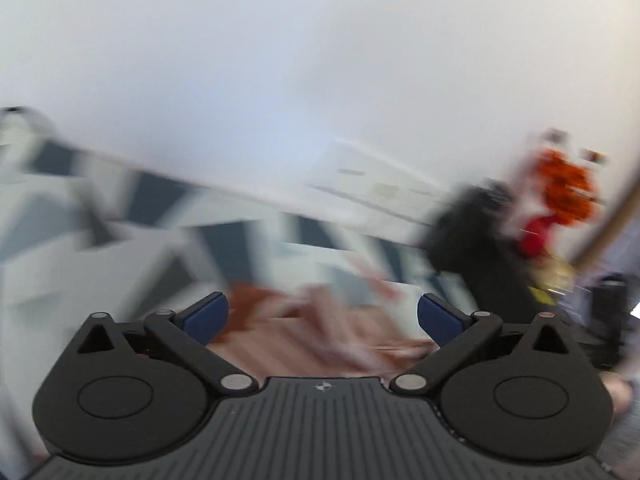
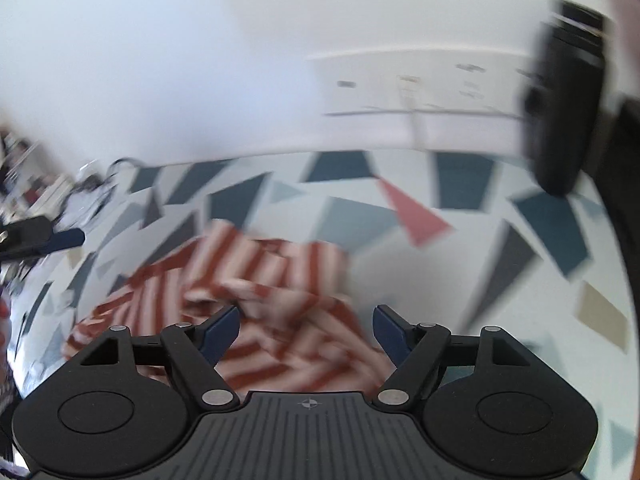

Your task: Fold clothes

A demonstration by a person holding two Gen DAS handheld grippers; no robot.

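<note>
Under both of your grippers lies a big surface with a white cover [image 2: 460, 264], dotted with blue, gray and pink triangles. It is wide and flat, so it looks like a good place to spread clothes out.

On the cover sits the striped shirt [image 2: 256, 280], red-brown and white. It lies in a crumpled heap, with parts bunched over each other, so I think no neat fold has been made yet. It is right in front of your right gripper [image 2: 306, 334] and partly under it. In the left view the same cloth shows as a pinkish blur just past your left gripper [image 1: 322, 318].

Your right gripper has its blue fingers [image 2: 386, 330] spread apart with nothing between them. It hangs over the shirt, so it seems ready to pick an edge. Your left gripper is spread wide too and holds nothing. Its tip also pokes in at the left edge of the right view, off to the side of the shirt.

Both pictures are smeared, so I cannot tell where the sleeves or collar are. You may need to find a clear corner first, because a grab in the middle would lift a lump.
</note>
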